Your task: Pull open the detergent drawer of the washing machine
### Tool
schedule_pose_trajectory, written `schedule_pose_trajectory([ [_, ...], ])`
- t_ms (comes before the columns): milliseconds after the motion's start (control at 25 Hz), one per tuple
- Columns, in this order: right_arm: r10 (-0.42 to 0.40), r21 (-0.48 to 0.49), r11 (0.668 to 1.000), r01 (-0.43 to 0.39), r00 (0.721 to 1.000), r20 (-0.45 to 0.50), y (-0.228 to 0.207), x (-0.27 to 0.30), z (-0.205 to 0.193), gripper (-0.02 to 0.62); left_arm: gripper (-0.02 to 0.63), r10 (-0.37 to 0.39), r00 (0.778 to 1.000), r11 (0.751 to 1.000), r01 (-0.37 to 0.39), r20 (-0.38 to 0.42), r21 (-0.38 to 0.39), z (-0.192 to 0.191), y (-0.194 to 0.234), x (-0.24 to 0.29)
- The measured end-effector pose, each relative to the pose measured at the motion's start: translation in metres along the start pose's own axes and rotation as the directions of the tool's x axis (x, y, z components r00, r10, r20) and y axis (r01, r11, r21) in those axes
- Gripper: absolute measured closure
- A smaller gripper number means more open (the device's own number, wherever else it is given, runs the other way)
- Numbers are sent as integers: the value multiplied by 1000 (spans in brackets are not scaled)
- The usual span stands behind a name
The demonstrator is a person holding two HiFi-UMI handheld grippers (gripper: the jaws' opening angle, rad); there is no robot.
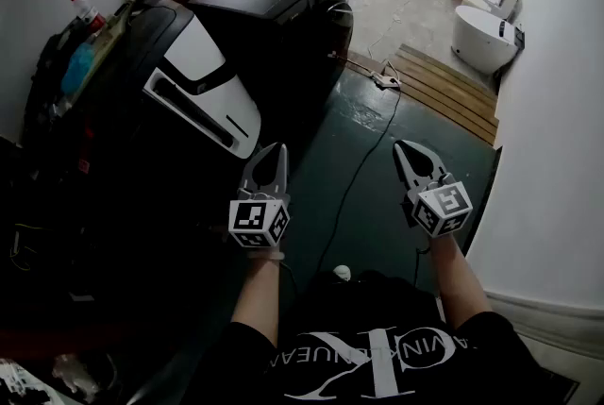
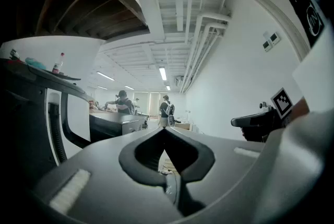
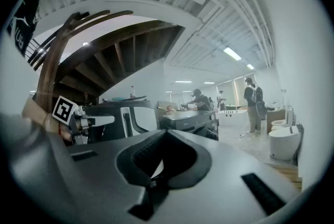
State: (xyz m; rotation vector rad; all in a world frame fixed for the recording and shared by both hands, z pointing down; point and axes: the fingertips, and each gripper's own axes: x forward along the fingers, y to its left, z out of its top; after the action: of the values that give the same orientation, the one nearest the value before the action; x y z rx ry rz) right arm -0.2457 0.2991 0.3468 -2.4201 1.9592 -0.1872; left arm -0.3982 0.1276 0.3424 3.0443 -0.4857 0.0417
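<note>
Two grippers: left gripper (image 1: 274, 153) and right gripper (image 1: 408, 150) are hovering above the dark floor (image 1: 462, 158), both with jaws pressing together, empty.
Washing machine (image 1: 142, 44): standing front-left of the left gripper, apart from it, its white panel (image 1: 203, 82) facing up.
</note>
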Motion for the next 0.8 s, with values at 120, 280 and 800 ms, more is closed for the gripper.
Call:
schedule_pose_trajectory([
  [120, -5, -3, 1000, 4, 1000, -5, 0, 3, 2, 583, 604, -2, 1000, 1000, 2, -3, -5, -3, 2, 2],
  [280, -7, -6, 1000, 6, 1000, -10, 2, 3, 1, 583, 605, -8, 1000, 1000, 8, -5, -9, -6, 3, 2],
  [800, -24, 8, 1000, 24, 999, -25, -1, 3, -2, 583, 597, -41, 999, 999, 41, -7, -23, -10, 2, 15],
])
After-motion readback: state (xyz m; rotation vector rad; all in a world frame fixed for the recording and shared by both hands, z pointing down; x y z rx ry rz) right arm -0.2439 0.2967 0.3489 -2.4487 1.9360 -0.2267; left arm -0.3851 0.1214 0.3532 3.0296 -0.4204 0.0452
